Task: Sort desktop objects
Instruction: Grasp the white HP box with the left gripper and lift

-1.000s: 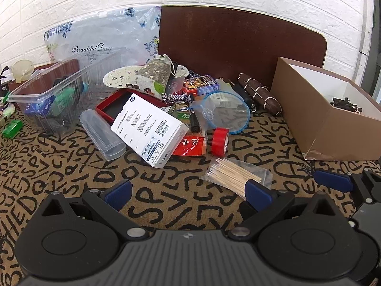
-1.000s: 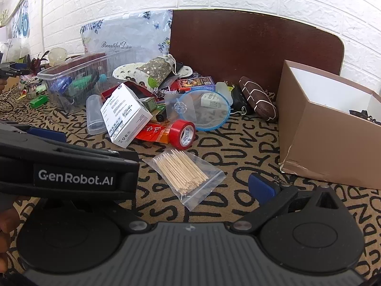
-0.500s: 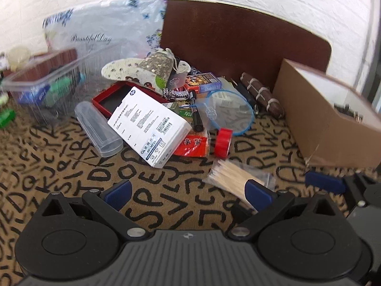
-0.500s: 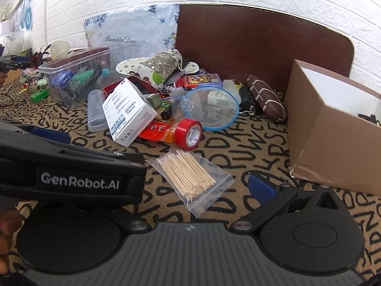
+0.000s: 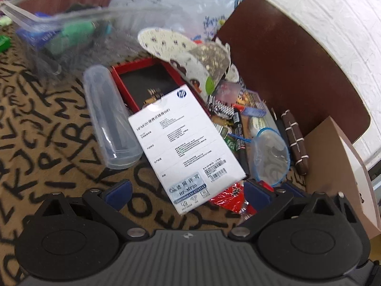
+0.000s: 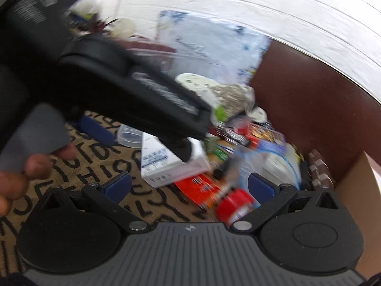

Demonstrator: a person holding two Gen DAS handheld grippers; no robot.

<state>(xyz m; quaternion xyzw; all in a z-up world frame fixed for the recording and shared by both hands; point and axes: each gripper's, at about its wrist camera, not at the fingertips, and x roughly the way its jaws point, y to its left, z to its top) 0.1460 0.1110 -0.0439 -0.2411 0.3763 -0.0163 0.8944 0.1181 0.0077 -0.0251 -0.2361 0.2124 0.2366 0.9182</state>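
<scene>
So both hand-held grippers have their jaws spread wide with nothing between them. The left hand-held gripper (image 5: 187,191) hangs right over the near end of the white HP box (image 5: 188,147), which lies tilted across a red tray (image 5: 142,81) on the letter-print table (image 5: 47,147).

Everything else sits around that white HP box: a clear plastic tube case (image 5: 109,119) just beside its left edge, a red snack packet (image 5: 229,196) poking out from under its near right corner, and a blue-rimmed clear lid (image 5: 271,155) to its right with a black marker (image 5: 240,140) squeezed between. A brown striped pouch (image 5: 295,143) lies further right, near the cardboard box (image 5: 343,166). Behind the white HP box to the left is a clear storage bin (image 5: 62,23), pretty smeared by blur.

The right hand-held gripper (image 6: 189,187) view is much blurrier, but it catches stuff the left wrist view doesn't — a red tape roll (image 6: 234,205) just in front of the red snack packet, plus the left unit's black body (image 6: 133,90) looming above the white HP box, and the person's fingers (image 6: 35,164) at the left edge. Only the left wrist view gives readable label print on the white HP box and shows the red tray under it.
</scene>
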